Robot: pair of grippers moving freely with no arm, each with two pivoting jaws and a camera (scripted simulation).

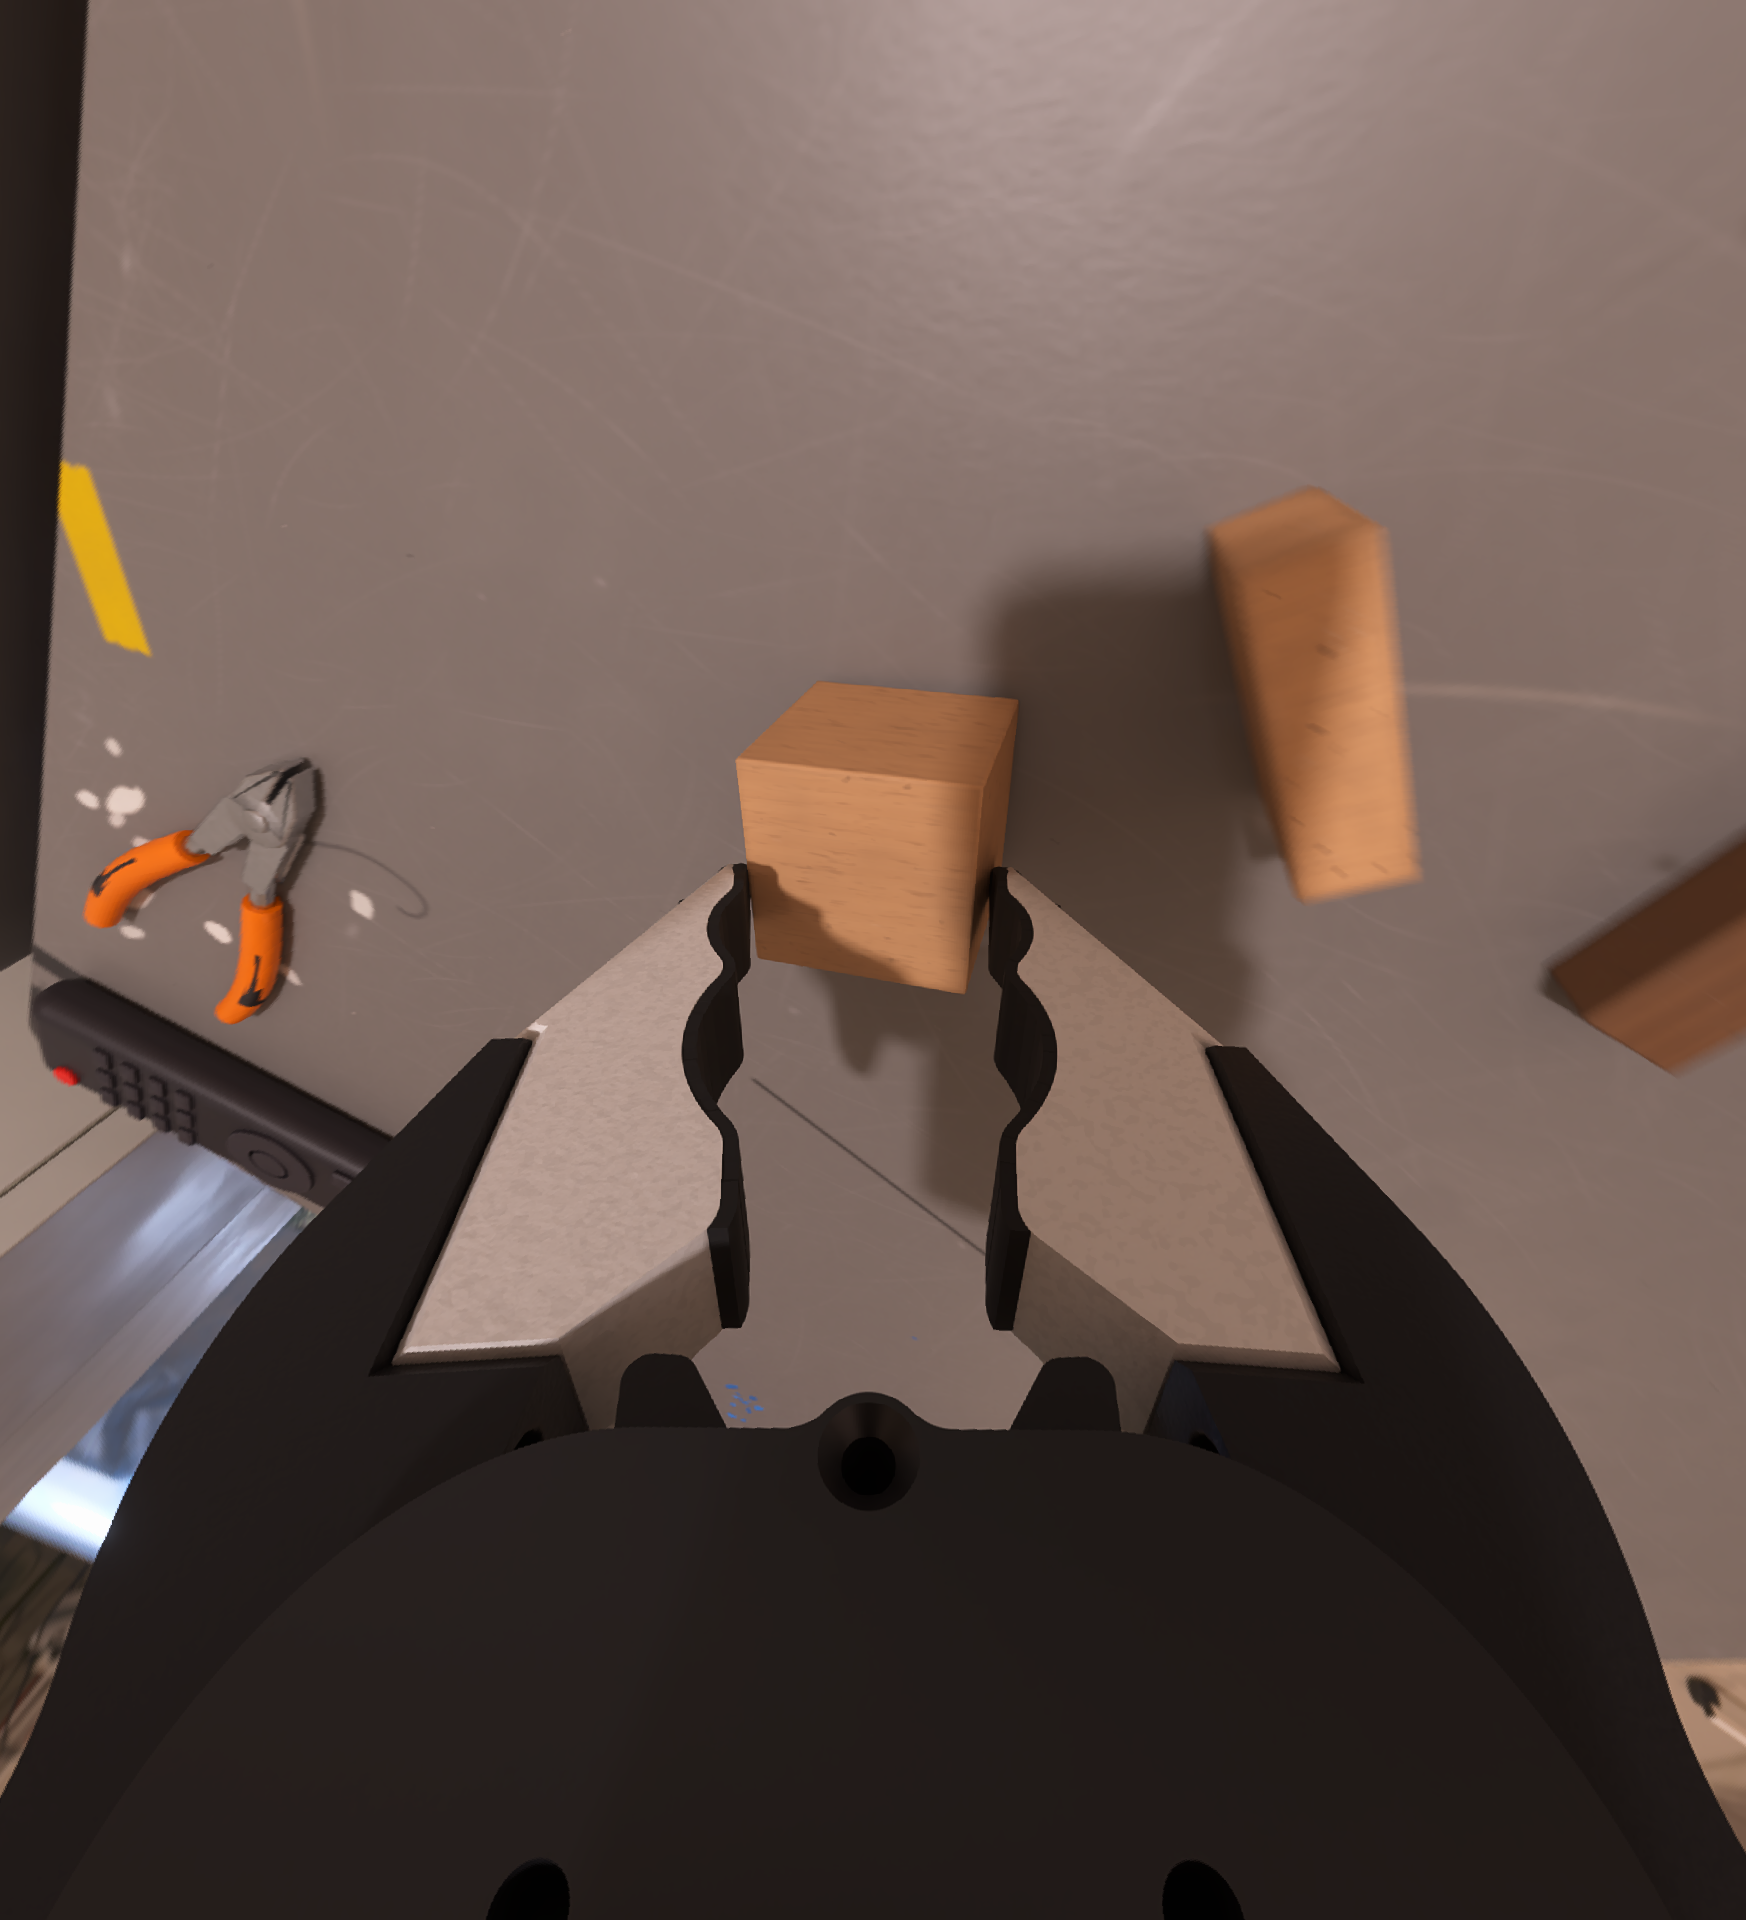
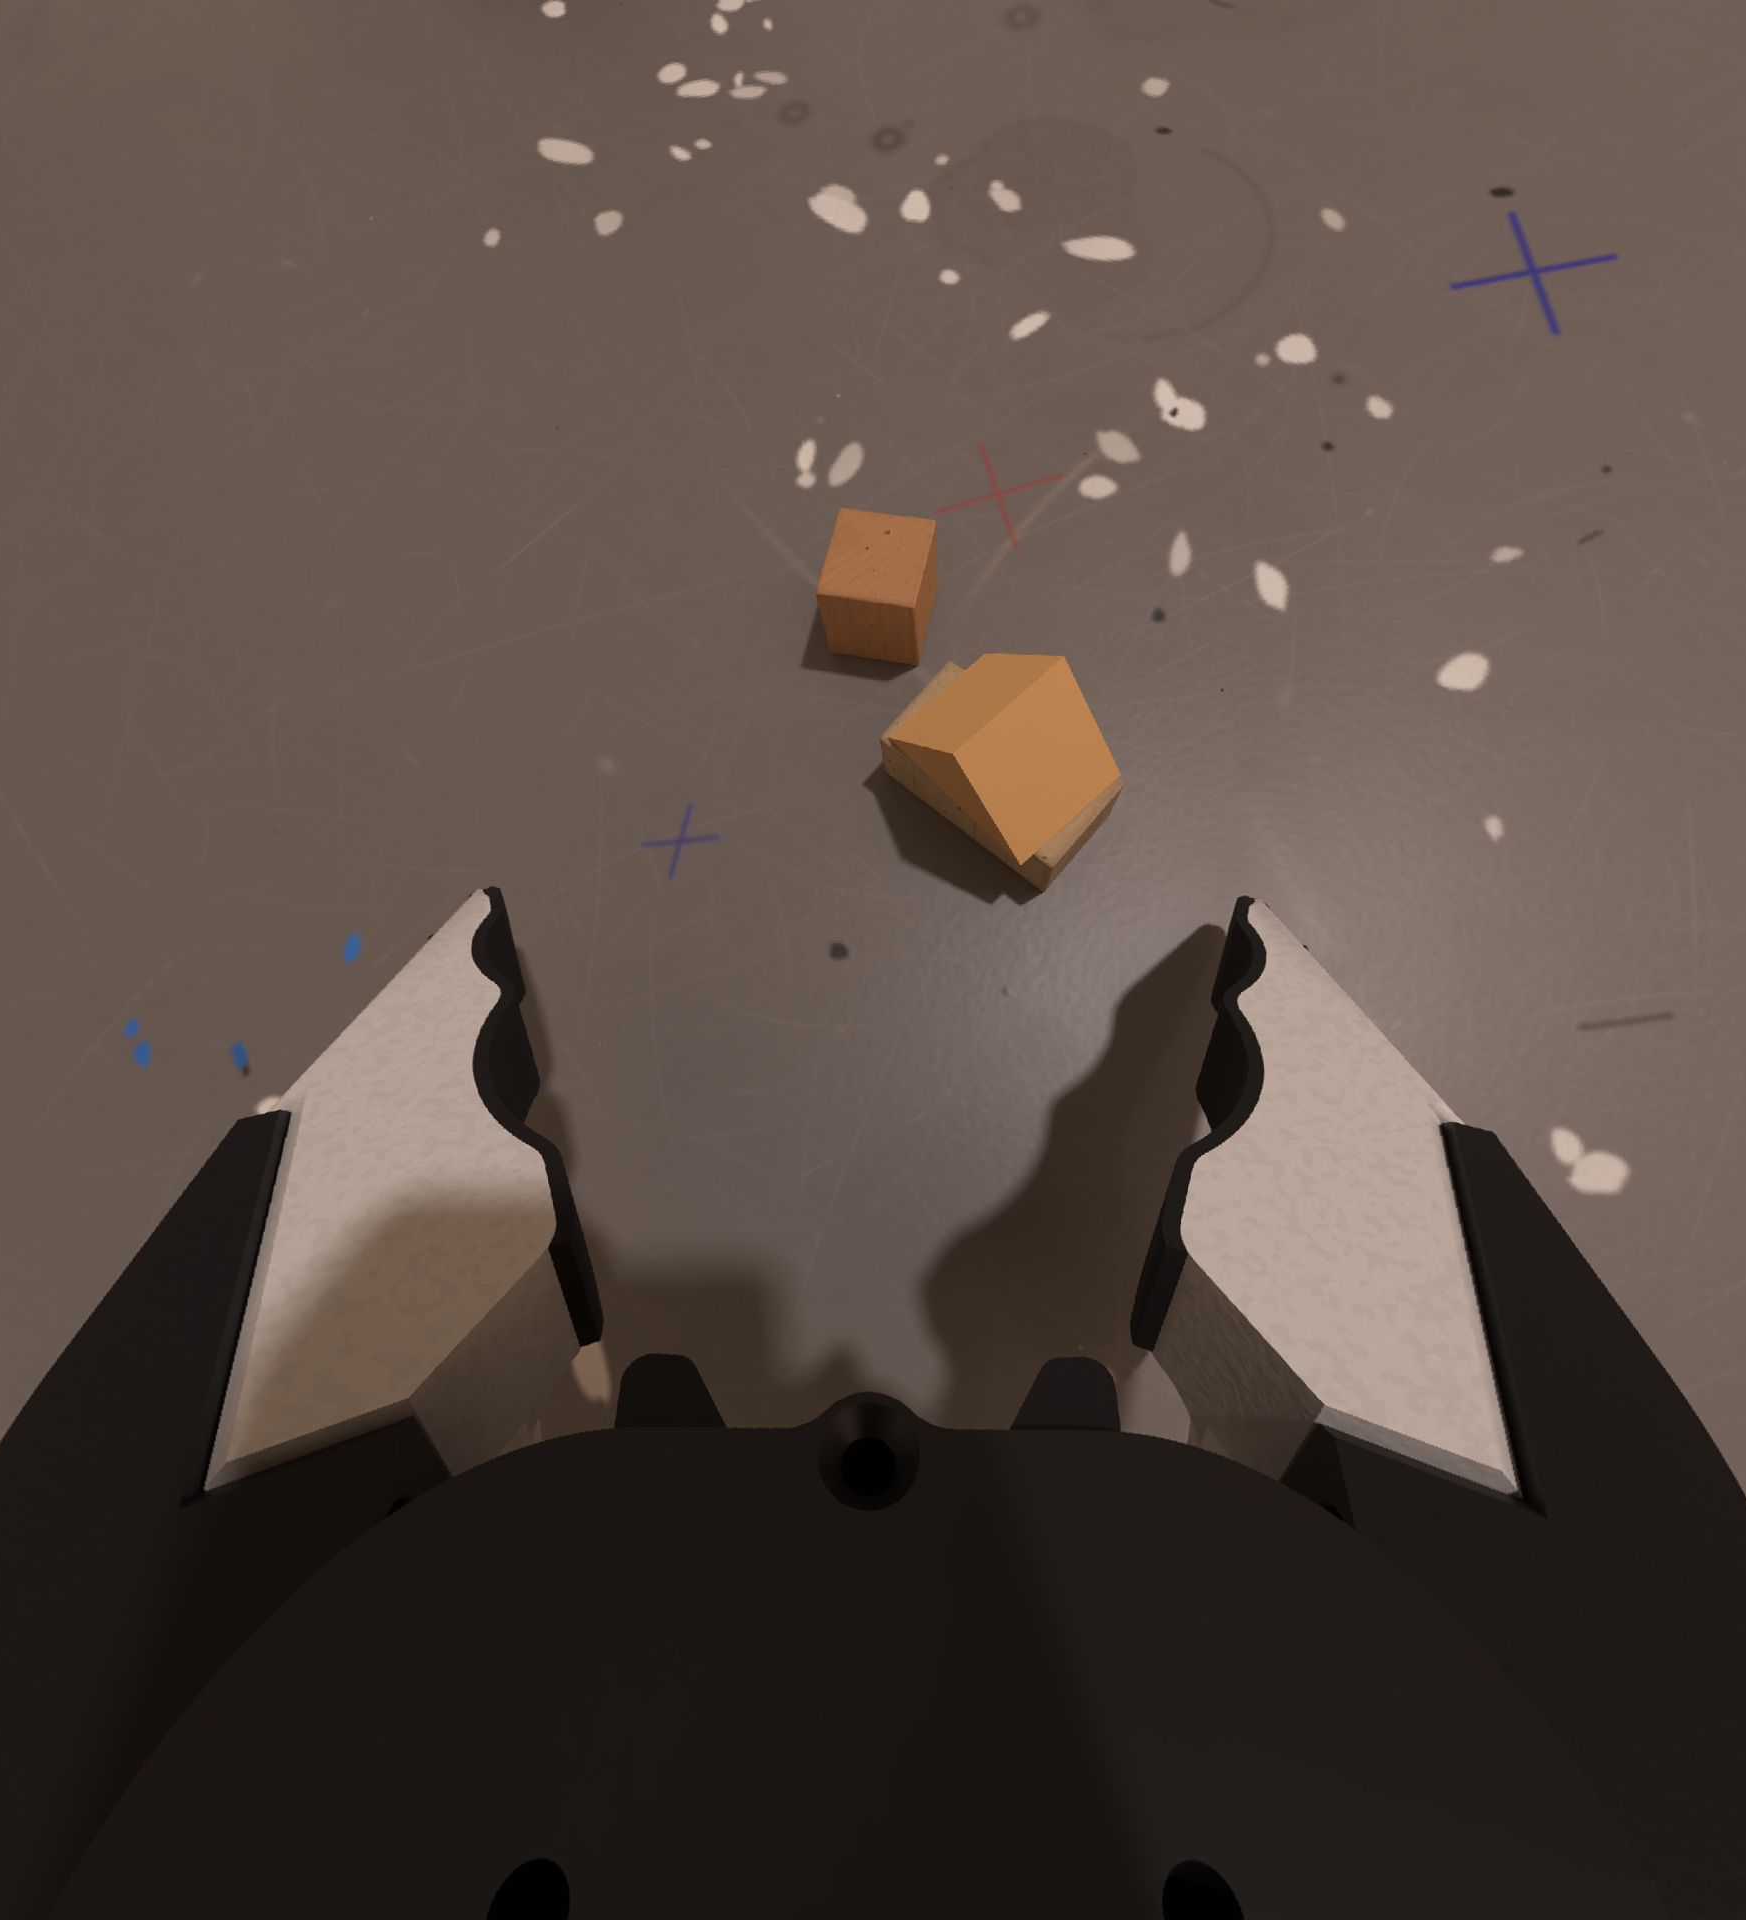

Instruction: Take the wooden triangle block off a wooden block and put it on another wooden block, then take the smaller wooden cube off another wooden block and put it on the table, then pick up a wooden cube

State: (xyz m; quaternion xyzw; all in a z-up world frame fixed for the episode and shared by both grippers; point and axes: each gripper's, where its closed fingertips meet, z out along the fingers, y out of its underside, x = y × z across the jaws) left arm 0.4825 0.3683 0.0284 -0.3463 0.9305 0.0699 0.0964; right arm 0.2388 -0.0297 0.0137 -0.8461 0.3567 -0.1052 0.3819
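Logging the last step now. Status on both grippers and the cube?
Left gripper shut on wooden cube, off the table. Right gripper open, empty. Triangle block sits on a block, small cube beside it. Nothing in the way.

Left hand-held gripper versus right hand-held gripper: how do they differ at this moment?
The left hand-held gripper is narrowed onto a wooden cube at its fingertips; the right hand-held gripper is spread wide and empty. The left is at its block; the right is apart from the blocks ahead. Both point down at the table.
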